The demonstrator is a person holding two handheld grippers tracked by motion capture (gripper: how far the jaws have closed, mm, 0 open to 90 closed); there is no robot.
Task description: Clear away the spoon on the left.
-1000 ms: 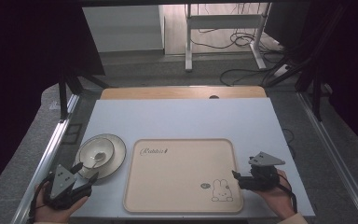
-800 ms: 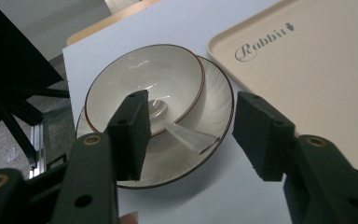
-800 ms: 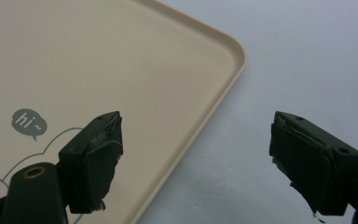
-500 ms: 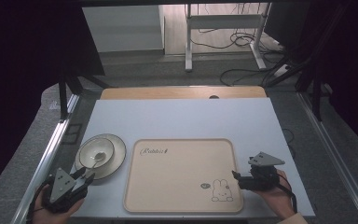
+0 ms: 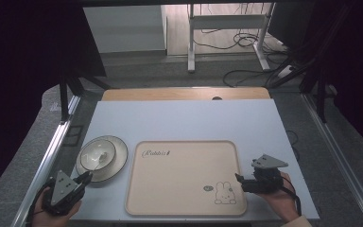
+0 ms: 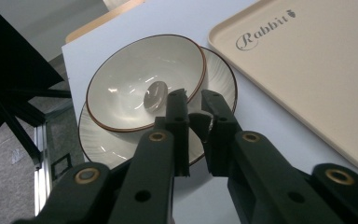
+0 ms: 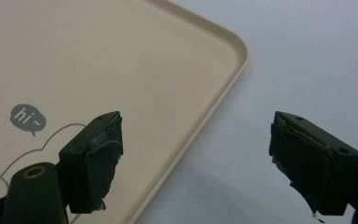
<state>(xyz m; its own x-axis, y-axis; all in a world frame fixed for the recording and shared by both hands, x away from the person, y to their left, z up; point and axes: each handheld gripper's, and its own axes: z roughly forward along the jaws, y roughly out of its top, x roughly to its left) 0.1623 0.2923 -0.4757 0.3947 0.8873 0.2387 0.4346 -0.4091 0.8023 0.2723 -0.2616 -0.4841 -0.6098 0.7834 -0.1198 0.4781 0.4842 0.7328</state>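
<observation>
At the left of the table, the left gripper (image 5: 86, 178) sits just off the near rim of the plate (image 5: 116, 166), which carries the bowl (image 5: 97, 153); in the left gripper view its jaws stand almost closed, a narrow slit between them and nothing caught in it, the tips (image 6: 193, 109) overlapping the near edge of the bowl (image 6: 144, 86) and plate (image 6: 219, 77) in the picture, though whether they touch cannot be told. The likely trouble on this side is a poor grip: with the jaws so nearly shut, a push forward would shove the stacked crockery across the table (image 5: 179, 118) rather than straddle a rim, and the bowl, resting loose on the plate, could slide or tip if only the plate is pulled. A small pale lump lies in the bowl's bottom; what it is cannot be made out. In the middle, the beige tray (image 5: 184, 175) lies bare, just beside the plate on its right, so a dragged plate could also bump the tray's raised edge. At the right, the right gripper (image 5: 238, 178) hovers at the tray's near right corner, jaws spread wide and holding nothing; in the right gripper view one pad (image 7: 95, 161) hangs over the tray (image 7: 98, 60) and the other (image 7: 307, 163) over bare table, the rim between them. Closing here might pinch only the thin lip, and a lift from one corner could let the tray swing or slip.
</observation>
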